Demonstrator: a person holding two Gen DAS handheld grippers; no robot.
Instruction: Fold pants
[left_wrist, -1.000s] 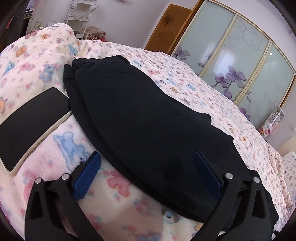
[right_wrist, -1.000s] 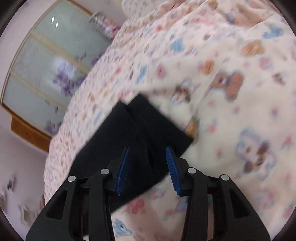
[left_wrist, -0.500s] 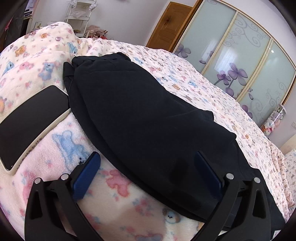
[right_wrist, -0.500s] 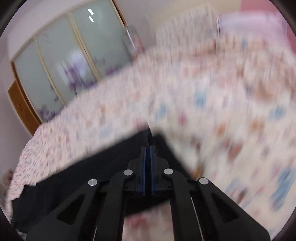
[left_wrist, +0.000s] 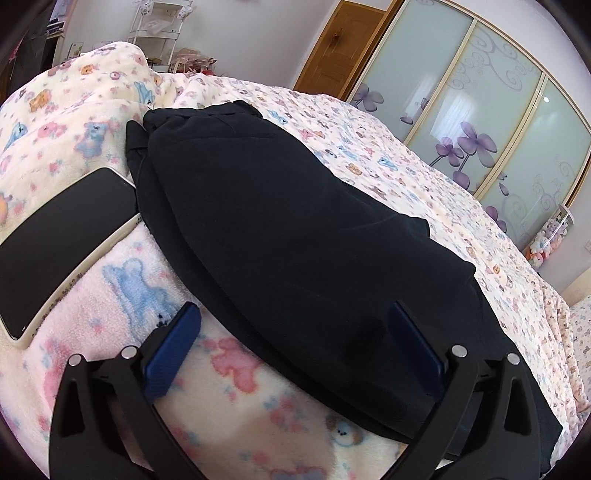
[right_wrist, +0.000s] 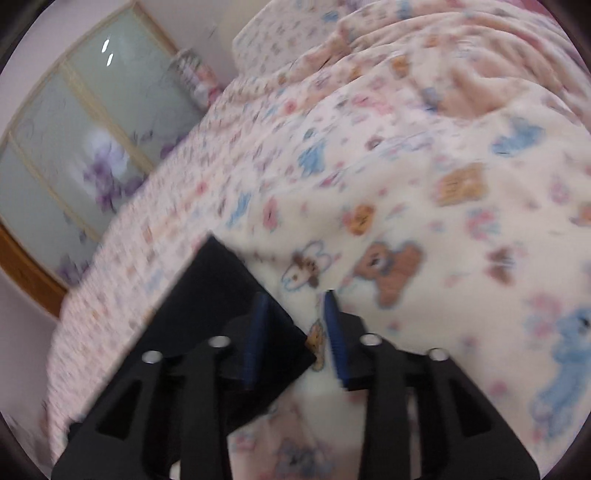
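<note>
Black pants (left_wrist: 288, 236) lie lengthwise on a bear-print blanket (left_wrist: 122, 280), legs laid one over the other. My left gripper (left_wrist: 295, 332) is open wide, low over the near edge of the pants, one finger over blanket and one over cloth. In the blurred right wrist view the pant leg end (right_wrist: 221, 306) lies flat at lower left. My right gripper (right_wrist: 295, 325) is open and empty, its left finger over the hem corner and its right finger over the blanket (right_wrist: 424, 221).
A phone (left_wrist: 55, 243) with a dark screen lies on the blanket left of the pants. Sliding wardrobe doors (left_wrist: 480, 110) with purple flowers and a wooden door (left_wrist: 340, 44) stand beyond the bed. A white shelf rack (left_wrist: 159, 29) stands at the back left.
My right gripper was shut half a second ago and has opened, swinging toward the pant hem. The left gripper has stayed open and edged slightly over the pants.
</note>
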